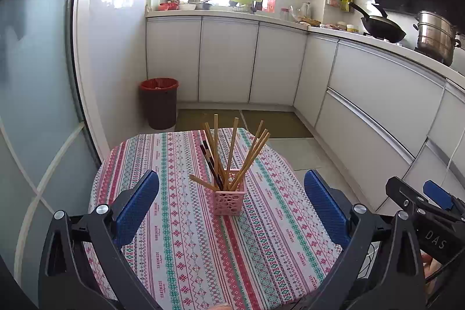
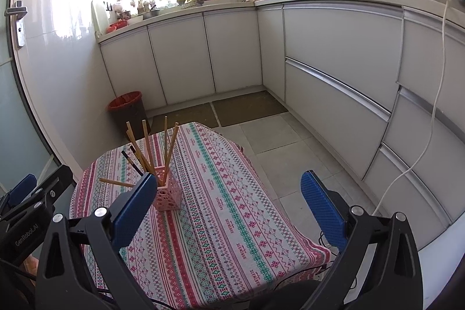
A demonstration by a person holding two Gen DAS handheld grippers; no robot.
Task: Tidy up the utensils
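Observation:
A pink perforated holder (image 1: 228,198) stands upright on the patterned tablecloth (image 1: 186,246). It holds several wooden chopsticks (image 1: 232,148) fanned out and a few dark ones (image 1: 207,157). My left gripper (image 1: 232,207) is open and empty, held back from the holder, its blue pads on either side in the view. In the right wrist view the holder (image 2: 168,195) sits just behind the left pad. My right gripper (image 2: 229,207) is open and empty, to the right of the holder. It also shows in the left wrist view (image 1: 421,199) at the right edge.
A dark bin with a red liner (image 1: 159,102) stands on the floor beyond the table. White cabinets (image 1: 229,60) run along the back and right. A wok (image 1: 380,26) and a steel pot (image 1: 436,37) sit on the counter. A white cable (image 2: 433,112) hangs at right.

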